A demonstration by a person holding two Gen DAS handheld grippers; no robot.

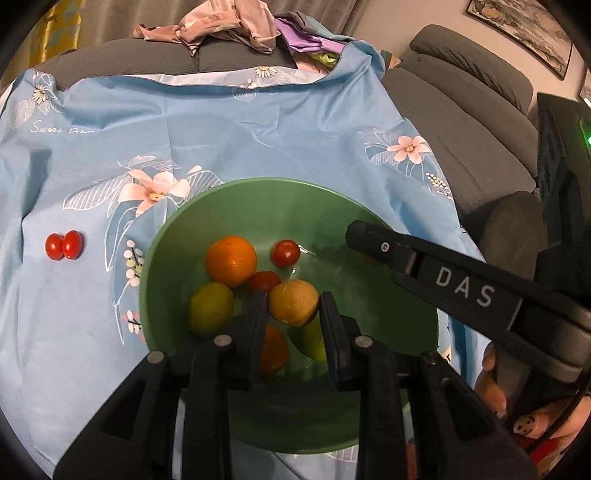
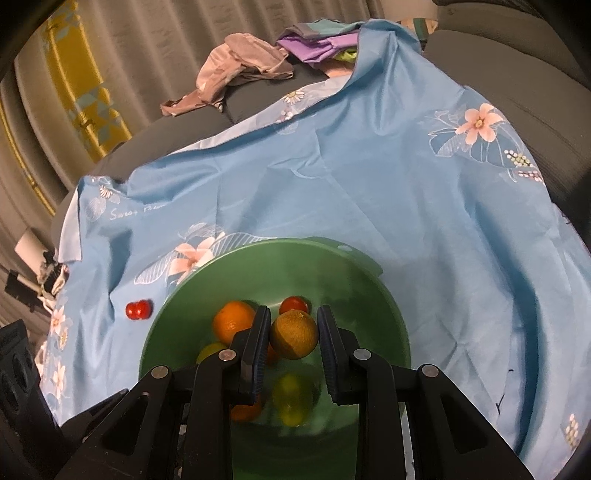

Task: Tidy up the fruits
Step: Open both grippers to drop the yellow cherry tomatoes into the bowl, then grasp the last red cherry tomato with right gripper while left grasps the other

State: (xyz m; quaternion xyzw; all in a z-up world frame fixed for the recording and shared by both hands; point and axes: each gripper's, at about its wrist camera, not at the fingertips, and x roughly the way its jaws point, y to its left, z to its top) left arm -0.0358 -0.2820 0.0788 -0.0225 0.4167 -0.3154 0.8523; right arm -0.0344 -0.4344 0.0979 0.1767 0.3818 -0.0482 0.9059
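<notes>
Green plastic bowl (image 1: 258, 199), one, standing on a blue floral cloth (image 1: 258, 129) spread over grey upholstery.

Contents of the bowl:
- one whole orange (image 1: 231, 260) at the far left
- two cherry tomatoes, one beside the orange (image 1: 285, 253) and one just nearer (image 1: 264, 280)
- one lime-green fruit (image 1: 210, 308) by the left wall
- a second orange (image 1: 273, 349) and a green fruit (image 1: 314, 341), both partly behind my left jaws

My left gripper (image 1: 293, 299): jaws drawn in narrow, pads pressing either side of a small yellow-orange fruit (image 1: 293, 304), which is held above the middle of the bowl.

My right gripper (image 2: 293, 310): jaws equally narrow, clamped on a mottled yellow fruit (image 2: 294, 334), which is also over the bowl, towards its right side. A person's fingers (image 1: 491, 387) wrap its handle.

Outside the bowl: a pair of cherry tomatoes (image 1: 64, 245), touching each other, on the cloth well to the left.

Background: crumpled clothes (image 1: 221, 26) heaped past the cloth's far edge; grey sofa cushions (image 1: 461, 122) to the right.
</notes>
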